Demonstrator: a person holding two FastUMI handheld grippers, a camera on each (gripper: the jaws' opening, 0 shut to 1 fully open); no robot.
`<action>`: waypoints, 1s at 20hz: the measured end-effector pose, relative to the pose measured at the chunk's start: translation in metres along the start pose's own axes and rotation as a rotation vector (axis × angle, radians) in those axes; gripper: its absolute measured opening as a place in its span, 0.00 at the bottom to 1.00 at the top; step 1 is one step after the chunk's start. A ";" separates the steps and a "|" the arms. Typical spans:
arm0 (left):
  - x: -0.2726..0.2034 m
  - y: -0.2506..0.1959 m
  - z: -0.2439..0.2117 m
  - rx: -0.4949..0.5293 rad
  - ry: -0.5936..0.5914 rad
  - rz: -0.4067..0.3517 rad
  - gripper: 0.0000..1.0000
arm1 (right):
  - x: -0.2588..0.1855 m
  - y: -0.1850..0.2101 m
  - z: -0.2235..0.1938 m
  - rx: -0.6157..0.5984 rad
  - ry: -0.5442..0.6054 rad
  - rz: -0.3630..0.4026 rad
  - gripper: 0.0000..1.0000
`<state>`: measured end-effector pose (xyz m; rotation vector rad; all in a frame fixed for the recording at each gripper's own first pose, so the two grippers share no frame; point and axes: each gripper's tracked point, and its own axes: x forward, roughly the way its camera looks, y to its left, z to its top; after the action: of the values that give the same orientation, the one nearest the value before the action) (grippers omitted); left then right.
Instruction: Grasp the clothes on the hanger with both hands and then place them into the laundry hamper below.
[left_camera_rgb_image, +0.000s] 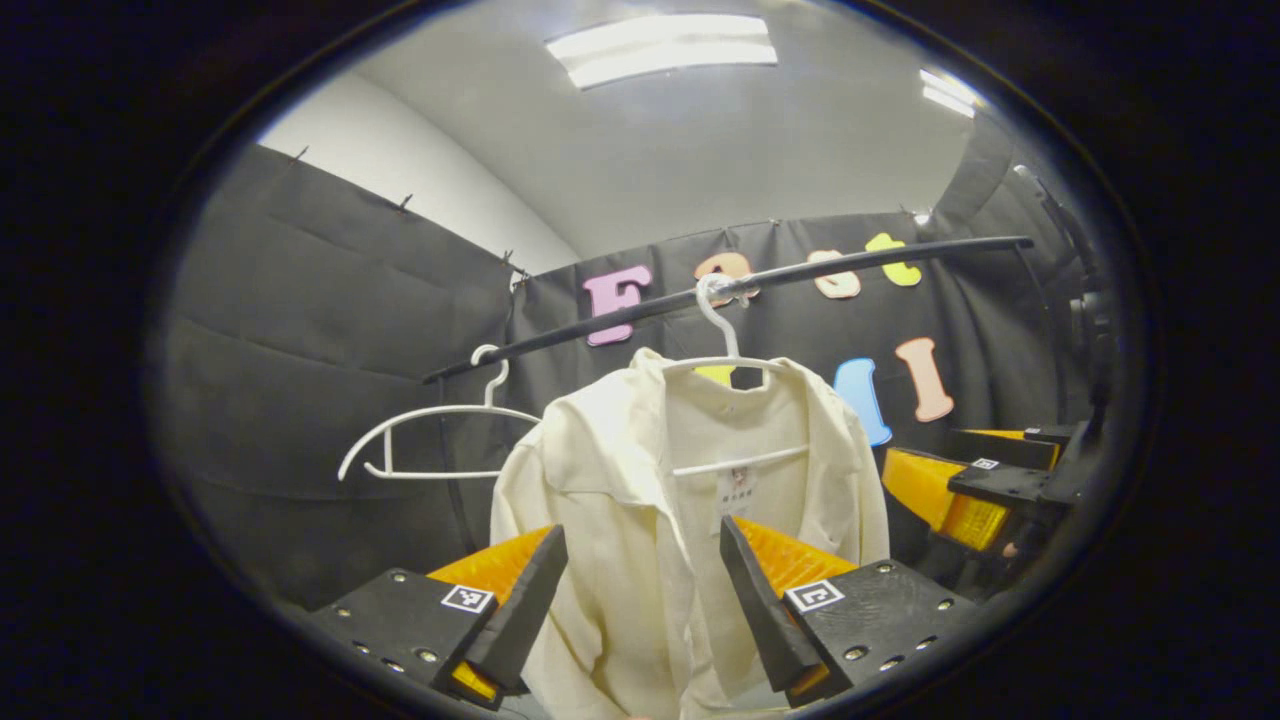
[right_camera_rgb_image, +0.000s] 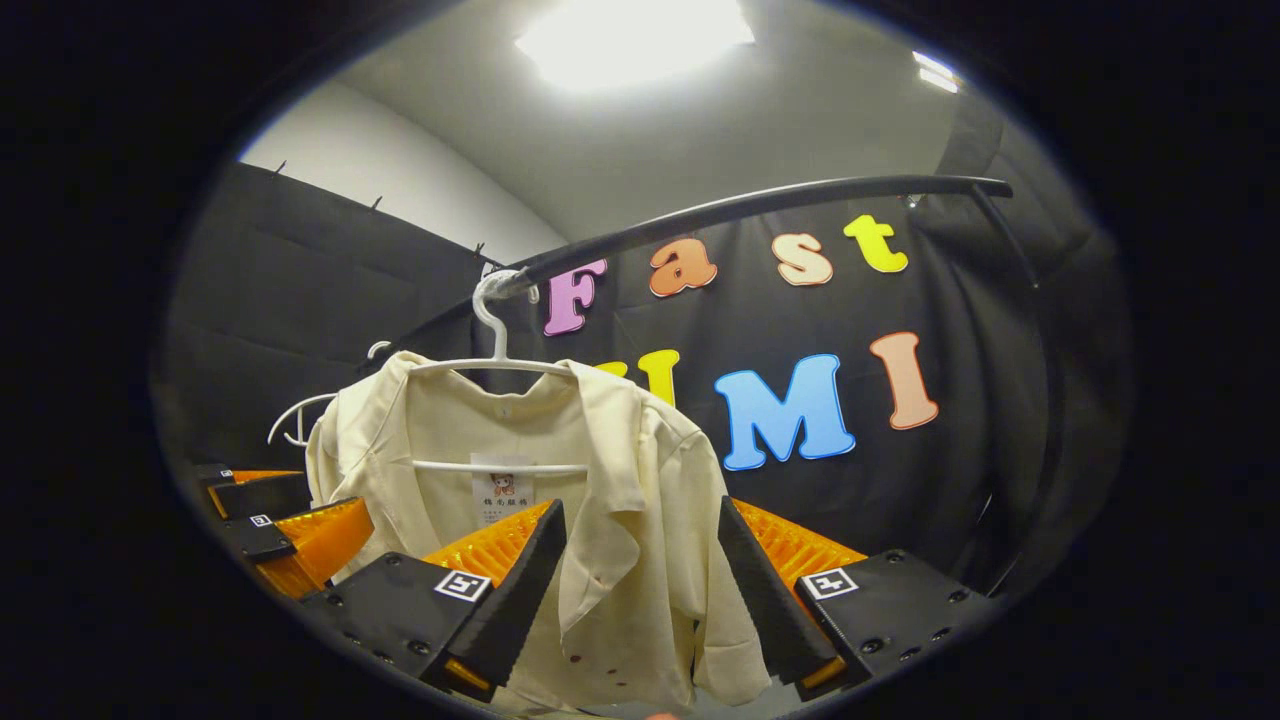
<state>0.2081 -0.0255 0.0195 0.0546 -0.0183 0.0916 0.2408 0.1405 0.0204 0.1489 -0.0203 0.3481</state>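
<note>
Cream cotton shirt (left_camera_rgb_image: 640, 500) hangs on white plastic hanger (left_camera_rgb_image: 725, 350), frame centre, long axis vertical. Left gripper (left_camera_rgb_image: 642, 610) & right gripper (right_camera_rgb_image: 640, 600) both spread, cloth between fingers, not pinched yet.

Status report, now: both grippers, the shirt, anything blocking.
Left hand-held gripper open, fingers either side of the cream shirt. Right hand-held gripper open, same. Shirt on its white hanger on the rail. Empty hanger alongside, no block.

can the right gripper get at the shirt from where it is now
Probably yes: the right gripper is open, its fingers frame the cream shirt on its hanger, and nothing sits between them.
</note>
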 end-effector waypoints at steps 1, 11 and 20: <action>0.007 -0.003 -0.001 0.001 0.000 0.007 0.90 | 0.008 0.000 -0.002 0.004 0.004 0.009 0.96; 0.054 0.006 -0.023 0.038 0.045 0.161 0.90 | 0.073 0.006 -0.026 0.046 0.055 0.074 0.97; 0.069 0.013 -0.028 0.077 0.059 0.255 0.89 | 0.102 0.016 -0.033 0.084 0.069 0.067 0.97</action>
<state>0.2764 -0.0049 -0.0062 0.1262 0.0372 0.3493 0.3308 0.1946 -0.0057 0.2199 0.0581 0.4206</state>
